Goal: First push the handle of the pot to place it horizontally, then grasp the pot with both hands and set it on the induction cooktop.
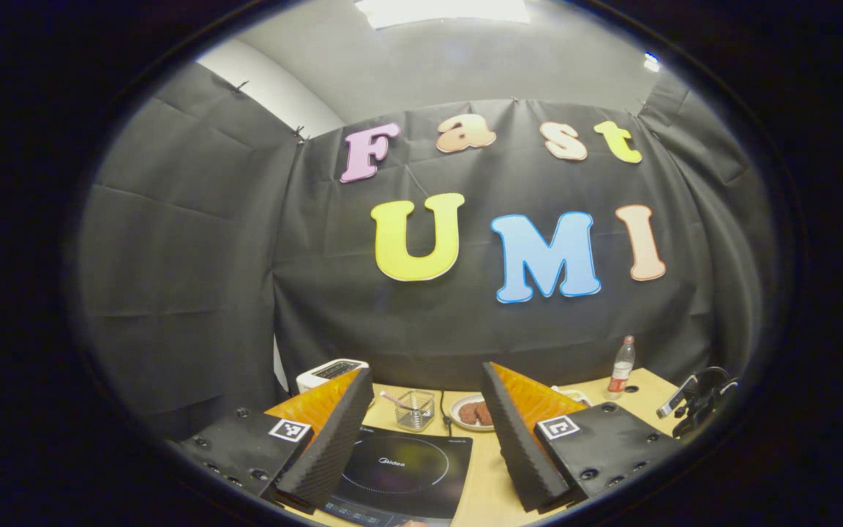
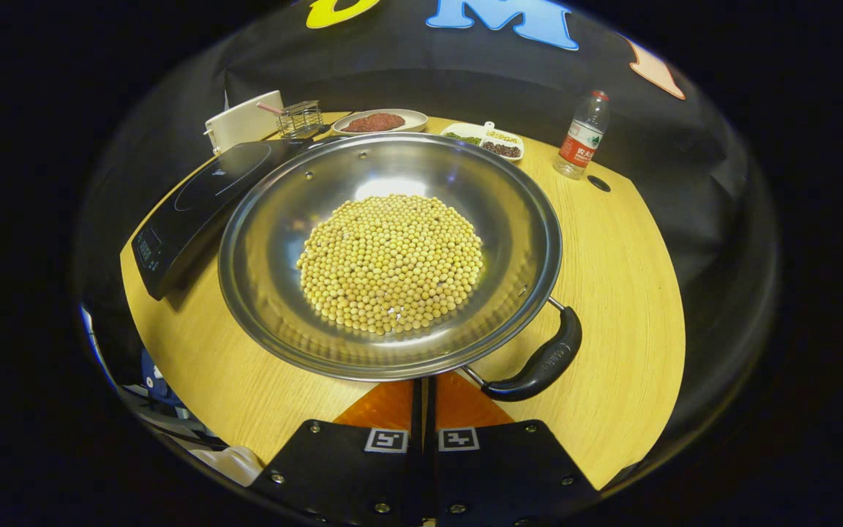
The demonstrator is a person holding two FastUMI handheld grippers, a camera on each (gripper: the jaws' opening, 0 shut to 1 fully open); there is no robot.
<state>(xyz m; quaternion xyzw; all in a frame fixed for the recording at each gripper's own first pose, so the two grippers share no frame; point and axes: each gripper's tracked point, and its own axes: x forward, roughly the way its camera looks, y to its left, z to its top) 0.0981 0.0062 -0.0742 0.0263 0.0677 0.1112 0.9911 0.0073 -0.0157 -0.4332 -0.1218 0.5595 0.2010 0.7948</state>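
left tool (image 1: 421, 439) gapes wide over the "midea" cooktop (image 1: 399, 472); right tool (image 2: 421, 399) closed, empty, by the pot (image 2: 392, 256).

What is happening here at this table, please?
A person works with two hand-held tools. The right tool, fingers together, sits just in front of a steel pot full of yellow beans, near its black handle. The pot rests on the table beside the cooktop, not yet on it. The left tool is open, raised above the cooktop.
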